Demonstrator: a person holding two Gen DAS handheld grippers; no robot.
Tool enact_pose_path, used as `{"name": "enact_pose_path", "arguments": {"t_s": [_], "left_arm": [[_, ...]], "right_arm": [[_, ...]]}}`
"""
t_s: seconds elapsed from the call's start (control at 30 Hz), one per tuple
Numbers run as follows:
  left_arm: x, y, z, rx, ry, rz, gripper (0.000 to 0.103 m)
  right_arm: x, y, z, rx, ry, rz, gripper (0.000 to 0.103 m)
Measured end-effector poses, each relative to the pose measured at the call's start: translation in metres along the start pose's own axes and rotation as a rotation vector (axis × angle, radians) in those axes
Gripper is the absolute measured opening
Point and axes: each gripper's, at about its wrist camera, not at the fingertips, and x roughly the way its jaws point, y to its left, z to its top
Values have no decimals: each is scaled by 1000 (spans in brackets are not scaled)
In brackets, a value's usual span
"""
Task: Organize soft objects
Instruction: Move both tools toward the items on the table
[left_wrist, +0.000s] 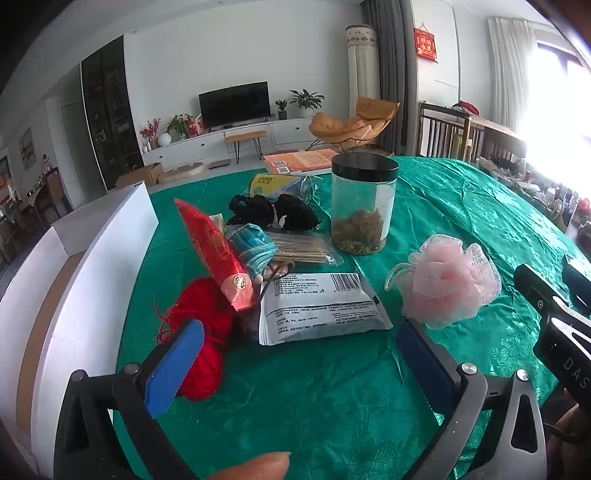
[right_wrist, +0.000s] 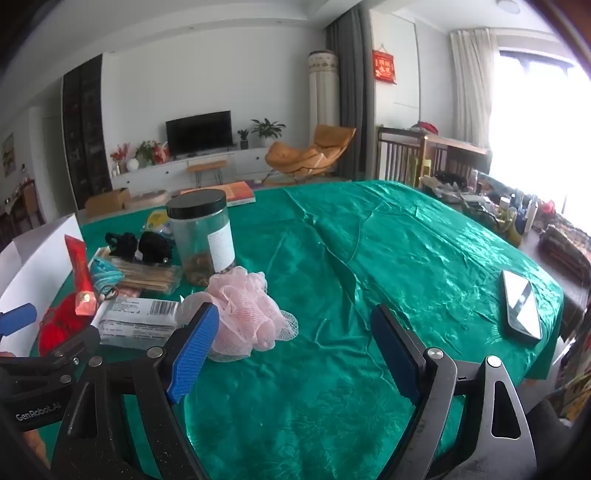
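So the biggest thing in shot was the round surface under a shiny green satin cloth (right_wrist: 369, 258), creased all over, and along its left edge sat a white open-topped cardboard box (left_wrist: 92, 258), which I'd guess was where the soft stuff was meant to go. Next down in size, a clear plastic jar with a black lid (left_wrist: 364, 203) stood behind the pile, then a flat grey-white printed packet (left_wrist: 317, 306), the fluffy pink mesh bath pouf (left_wrist: 447, 280) sitting on the cloth just right of that packet, a red ball of yarn (left_wrist: 207, 332) beside the box, and a long red foil pouch (left_wrist: 218, 254) leaning over it. Both claws were empty and spread wide: the left claw (left_wrist: 295, 354) hovered low over the packet with the yarn by its left finger, the right claw (right_wrist: 295, 350) had the pouf just past its left finger. What worried me: the pouf is airy mesh, so a pinch could snag only a loop, and the slick cloth could drag along with it and tip the jar. The yarn had loose strands that could unravel. The black bundle behind (left_wrist: 273, 212) was too dark to identify, and the box's inside was cut off from view.
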Motion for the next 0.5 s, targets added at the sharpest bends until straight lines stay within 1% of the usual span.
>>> {"name": "enact_pose_path", "arguments": {"t_s": [0.03, 0.2, 0.23, 0.37, 0.5], "left_arm": [[0, -1, 0, 19, 3, 15, 103], [0, -4, -1, 7, 5, -14, 103], [6, 3, -3, 4, 10, -21, 103], [9, 2, -8, -1, 29, -14, 103], [3, 2, -8, -8, 31, -8, 103]], "right_arm": [[0, 0, 0, 1, 0, 0, 86], [0, 0, 0, -3, -2, -1, 86], [-1, 0, 1, -3, -2, 0, 86], [2, 1, -1, -4, 1, 4, 86], [2, 2, -1, -6, 2, 2, 86]]}}
